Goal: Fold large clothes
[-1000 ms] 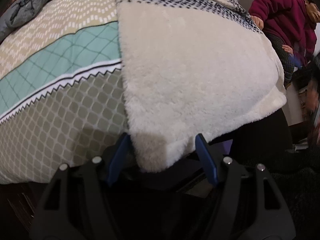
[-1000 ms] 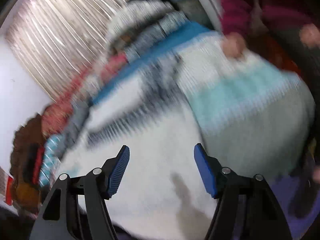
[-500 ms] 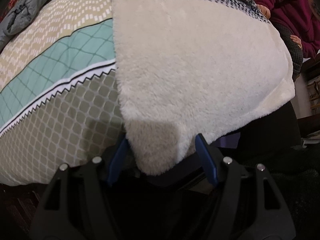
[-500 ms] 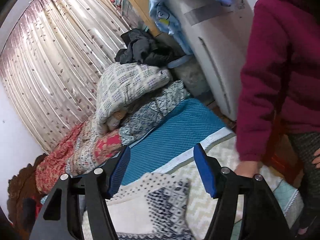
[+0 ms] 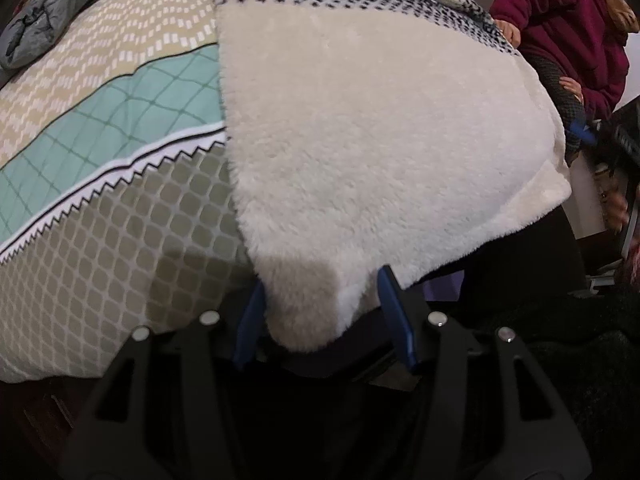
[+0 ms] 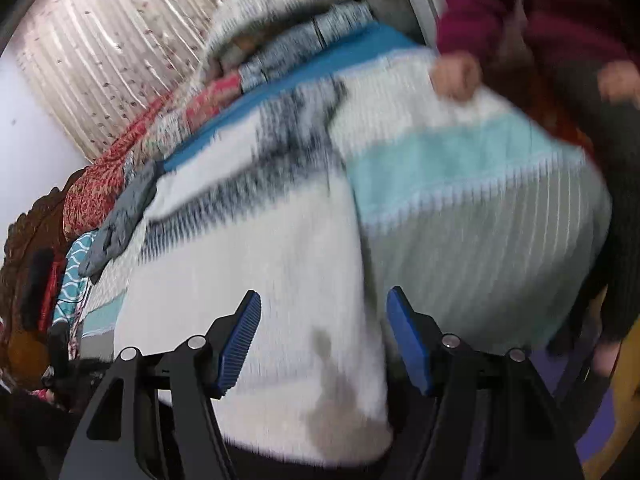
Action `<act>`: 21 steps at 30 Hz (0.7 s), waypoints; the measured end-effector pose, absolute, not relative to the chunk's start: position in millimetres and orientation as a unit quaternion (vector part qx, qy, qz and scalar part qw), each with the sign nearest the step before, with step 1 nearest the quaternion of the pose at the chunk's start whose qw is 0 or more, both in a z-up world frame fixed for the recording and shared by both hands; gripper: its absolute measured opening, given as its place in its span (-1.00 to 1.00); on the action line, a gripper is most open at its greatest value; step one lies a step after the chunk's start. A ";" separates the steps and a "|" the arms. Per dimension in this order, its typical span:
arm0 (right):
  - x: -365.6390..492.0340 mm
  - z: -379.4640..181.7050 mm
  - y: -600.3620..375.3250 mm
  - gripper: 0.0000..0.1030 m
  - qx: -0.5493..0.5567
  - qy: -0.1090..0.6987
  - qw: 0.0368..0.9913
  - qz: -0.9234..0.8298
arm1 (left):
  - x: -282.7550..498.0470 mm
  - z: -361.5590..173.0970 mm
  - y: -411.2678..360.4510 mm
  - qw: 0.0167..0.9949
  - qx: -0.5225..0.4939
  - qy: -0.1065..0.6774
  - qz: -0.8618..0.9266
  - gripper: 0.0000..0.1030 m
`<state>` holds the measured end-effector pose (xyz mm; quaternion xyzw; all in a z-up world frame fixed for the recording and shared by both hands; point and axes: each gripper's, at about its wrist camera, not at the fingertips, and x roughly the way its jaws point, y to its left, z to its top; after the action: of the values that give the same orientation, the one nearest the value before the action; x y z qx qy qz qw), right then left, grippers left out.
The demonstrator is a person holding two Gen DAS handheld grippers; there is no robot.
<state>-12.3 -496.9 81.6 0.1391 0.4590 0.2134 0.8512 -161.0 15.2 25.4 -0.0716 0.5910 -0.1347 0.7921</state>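
A cream fleece garment [image 5: 376, 128] with a black-dotted band lies spread on the bed. Its near corner hangs over the bed edge between the blue pads of my left gripper [image 5: 322, 320]. Those jaws are closing around the corner, and the fabric fills the gap between them. In the blurred right wrist view the same garment [image 6: 248, 264] lies below my right gripper [image 6: 324, 344], which stands open with nothing gripped. The garment's right edge runs up between its fingers.
The bed cover [image 5: 108, 168] has beige, teal and grid bands. A person in a maroon sweater [image 5: 568, 32] stands at the far right side with a hand [image 6: 456, 76] on the cover. Pillows and quilts [image 6: 132, 168] pile up by the curtain.
The left pads have drawn closer around the fleece corner. The right wrist view swung from the far room and pillows back down onto the bed.
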 end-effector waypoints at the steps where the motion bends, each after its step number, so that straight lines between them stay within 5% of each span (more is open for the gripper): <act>1: -19.0 77.0 -496.3 -0.07 0.135 0.465 0.849 0.213 | -161.5 25.1 15.9 0.793 -0.074 0.589 -0.136 0.02; 13: -24.5 63.7 -486.5 -0.08 0.105 0.502 0.837 0.191 | -171.3 27.9 30.2 0.805 -0.099 0.568 -0.136 -0.02; 17: -27.9 55.1 -489.2 -0.07 0.099 0.516 0.829 0.194 | -171.1 28.6 34.3 0.809 -0.095 0.568 -0.117 -0.68; 19: -30.5 45.1 -489.7 -0.07 0.094 0.527 0.822 0.194 | -172.6 29.6 38.6 0.806 -0.107 0.570 -0.121 -0.80; 20: -32.2 39.4 -491.5 -0.26 0.098 0.535 0.816 0.196 | -174.7 32.1 40.1 0.806 -0.109 0.569 -0.123 -0.84; 21: -34.8 34.4 -492.6 -0.80 0.104 0.544 0.807 0.205 | -177.6 37.5 40.7 0.807 -0.110 0.565 -0.128 -0.85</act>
<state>-34.8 -492.6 34.4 0.1035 0.5438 0.2048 0.8072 -177.6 40.7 37.5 -0.1104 0.5651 -0.1283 0.8075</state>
